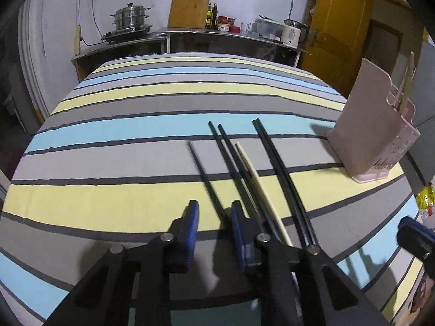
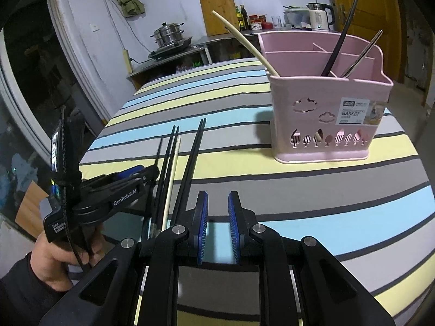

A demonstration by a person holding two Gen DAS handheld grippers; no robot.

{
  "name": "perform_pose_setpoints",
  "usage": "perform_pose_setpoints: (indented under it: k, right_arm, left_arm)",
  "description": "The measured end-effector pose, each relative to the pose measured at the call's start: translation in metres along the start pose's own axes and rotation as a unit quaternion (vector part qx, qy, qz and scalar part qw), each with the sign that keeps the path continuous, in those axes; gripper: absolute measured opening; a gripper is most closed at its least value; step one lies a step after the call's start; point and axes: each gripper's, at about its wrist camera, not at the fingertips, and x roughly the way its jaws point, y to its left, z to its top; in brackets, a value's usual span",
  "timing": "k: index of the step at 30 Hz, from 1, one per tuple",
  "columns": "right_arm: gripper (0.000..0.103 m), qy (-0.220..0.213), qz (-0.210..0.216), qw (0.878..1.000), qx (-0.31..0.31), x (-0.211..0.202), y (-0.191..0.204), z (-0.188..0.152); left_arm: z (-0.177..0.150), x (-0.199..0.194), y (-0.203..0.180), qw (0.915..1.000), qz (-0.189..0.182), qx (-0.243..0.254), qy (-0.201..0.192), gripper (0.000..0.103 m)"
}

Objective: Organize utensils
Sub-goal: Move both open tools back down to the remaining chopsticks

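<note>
Striped cloth (image 1: 136,163) in grey, blue and pale yellow covers the table where loose chopsticks lie in a rough row. A pink plastic basket (image 2: 326,114) stands on the cloth as the landmark: its dividers already hold a pale chopstick (image 2: 244,40) leaning out to its left, a black chopstick (image 2: 339,38) and a metal utensil (image 2: 361,54) in the compartments to the right. The loose sticks lie well to the left of the basket, pointing roughly away from the cameras. Nearest the basket is a black pair (image 1: 280,174), then a single pale wooden stick (image 1: 258,184), then another black pair (image 1: 233,168), and farthest from the basket a lone black chopstick (image 1: 204,174). The left tongs (image 1: 214,217) are lowered over that lone stick, their blue pads standing apart on either side of it; no pad is seen pressing on it. A person's hand (image 2: 62,258) in a dark sleeve grips the left tool. The right tongs (image 2: 218,209) hang over bare cloth nearer the camera than the basket, their pads apart with nothing between them. Beyond the basket, a steel counter carries a steamer pot (image 1: 131,16) and a cutting board (image 1: 189,6).
</note>
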Motion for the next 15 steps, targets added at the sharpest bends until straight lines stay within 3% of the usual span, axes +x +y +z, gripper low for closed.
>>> perform_pose_setpoints:
  k: [5, 7, 15]
  right_arm:
    - [0.016, -0.002, 0.002, 1.0, -0.002, 0.0, 0.001, 0.001]
    - [0.016, 0.004, 0.006, 1.0, -0.001, 0.005, 0.004, 0.004]
    - [0.016, 0.021, 0.026, 0.999, -0.028, 0.029, 0.03, 0.023]
  left_arm:
    - [-0.002, -0.002, 0.007, 0.9999, -0.013, -0.002, 0.003, 0.022]
    - [0.0, -0.002, 0.011, 0.9999, -0.014, 0.005, 0.008, 0.013]
    - [0.005, -0.003, 0.039, 0.9994, -0.027, 0.009, 0.019, 0.01]
